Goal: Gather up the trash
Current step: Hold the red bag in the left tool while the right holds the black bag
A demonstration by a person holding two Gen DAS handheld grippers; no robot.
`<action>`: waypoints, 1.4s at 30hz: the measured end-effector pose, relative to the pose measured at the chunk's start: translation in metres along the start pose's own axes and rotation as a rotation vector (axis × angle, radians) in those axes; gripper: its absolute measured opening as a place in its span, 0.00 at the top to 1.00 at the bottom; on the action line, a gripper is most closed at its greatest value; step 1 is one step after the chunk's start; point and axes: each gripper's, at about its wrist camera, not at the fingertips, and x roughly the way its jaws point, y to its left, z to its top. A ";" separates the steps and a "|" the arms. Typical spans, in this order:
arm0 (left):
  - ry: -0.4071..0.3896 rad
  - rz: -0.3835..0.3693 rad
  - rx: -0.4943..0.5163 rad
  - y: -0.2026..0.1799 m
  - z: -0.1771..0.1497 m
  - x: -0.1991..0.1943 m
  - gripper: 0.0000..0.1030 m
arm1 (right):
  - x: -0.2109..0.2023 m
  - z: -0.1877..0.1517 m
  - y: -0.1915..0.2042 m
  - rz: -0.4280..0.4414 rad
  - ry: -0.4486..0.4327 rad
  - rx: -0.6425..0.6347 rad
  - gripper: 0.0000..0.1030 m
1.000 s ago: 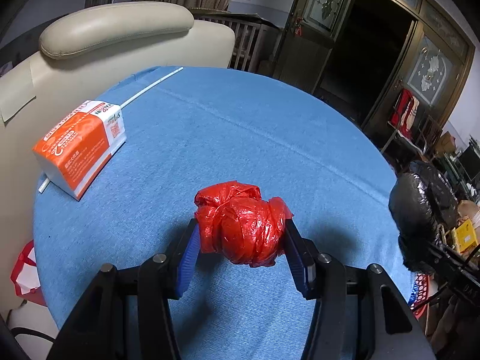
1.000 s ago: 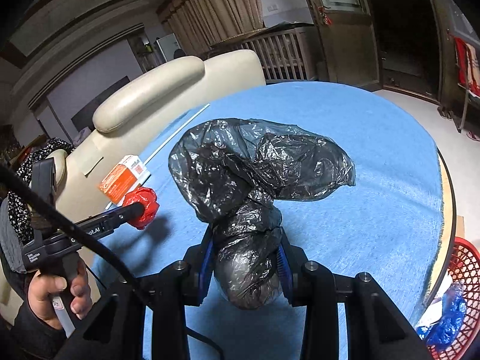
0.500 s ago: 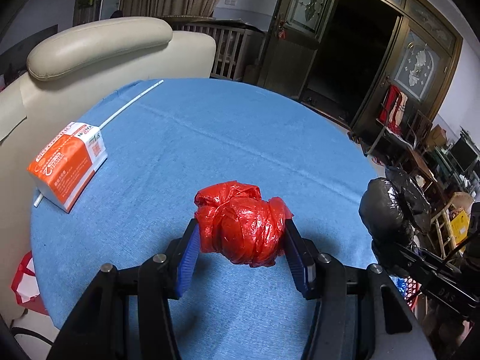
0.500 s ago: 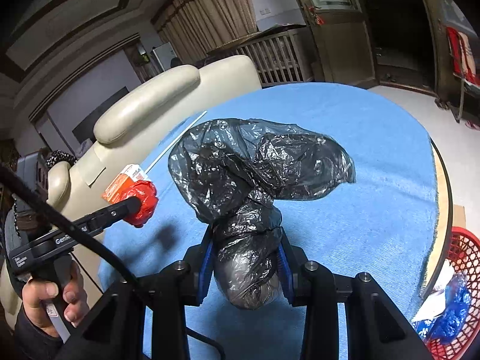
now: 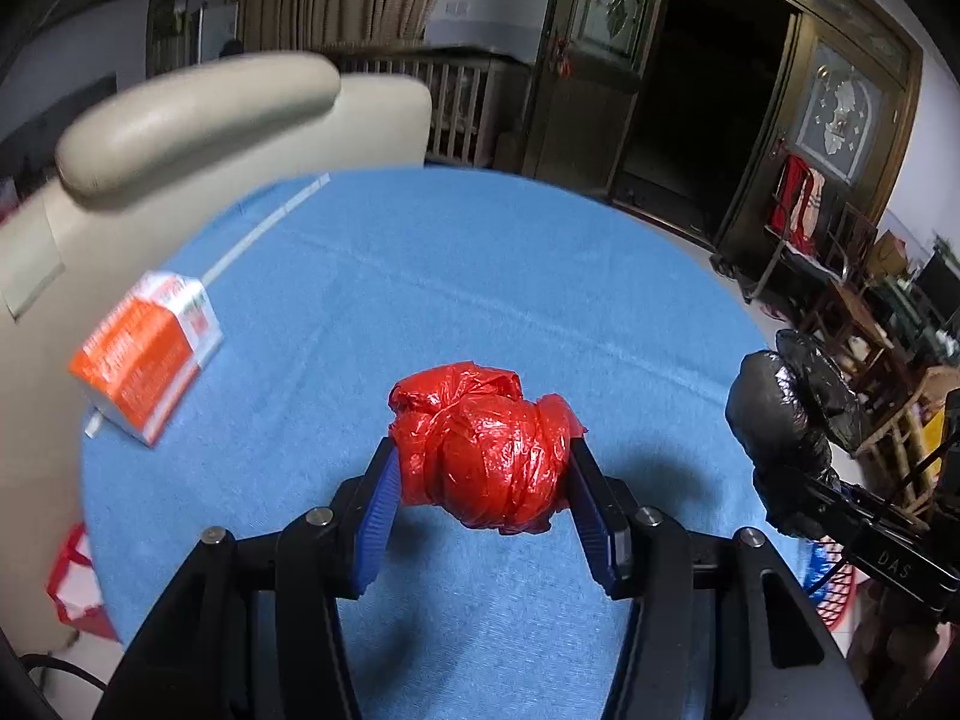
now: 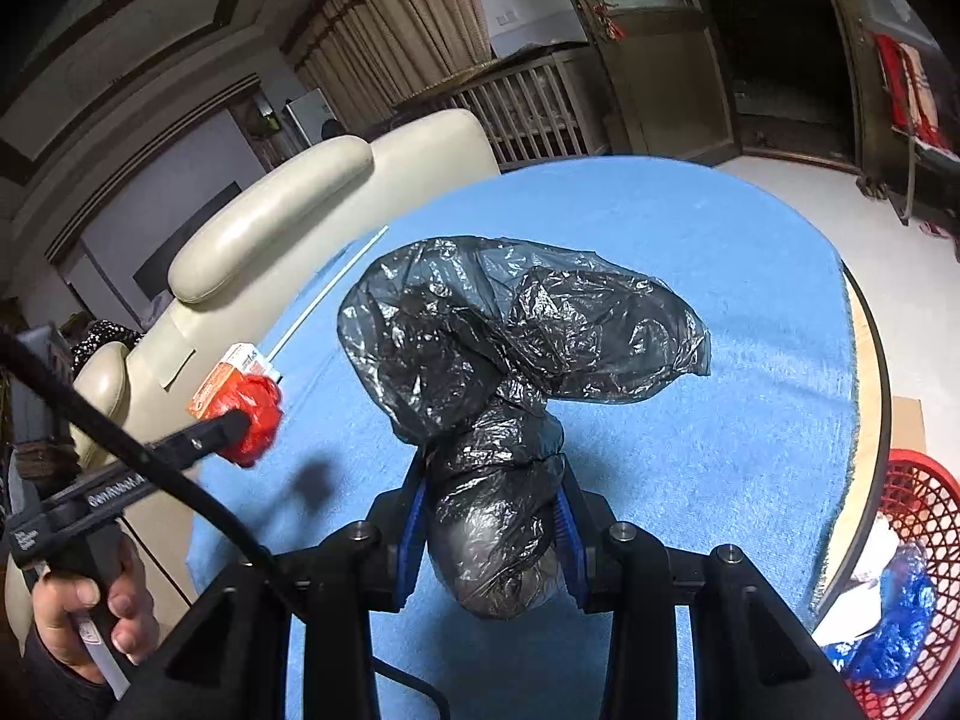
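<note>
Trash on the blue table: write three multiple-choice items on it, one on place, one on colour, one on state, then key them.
1. Where is the red basket?
A. on the table
B. below the table's edge, on the right
C. on the sofa

2. What colour is the crumpled bag in the left gripper?
A. red
B. green
C. white

3. How is the right gripper?
A. open and empty
B. shut on the black bag
C. resting on the carton

Key: 1 B, the basket shows beyond the tablecloth rim, lower down. 2 A, glossy red plastic sits between its pads. 3 B, both pads squeeze the bag's neck.
</note>
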 end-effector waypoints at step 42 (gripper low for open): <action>0.021 -0.052 0.041 -0.009 0.002 -0.003 0.46 | -0.003 -0.008 0.006 0.015 -0.013 0.014 0.62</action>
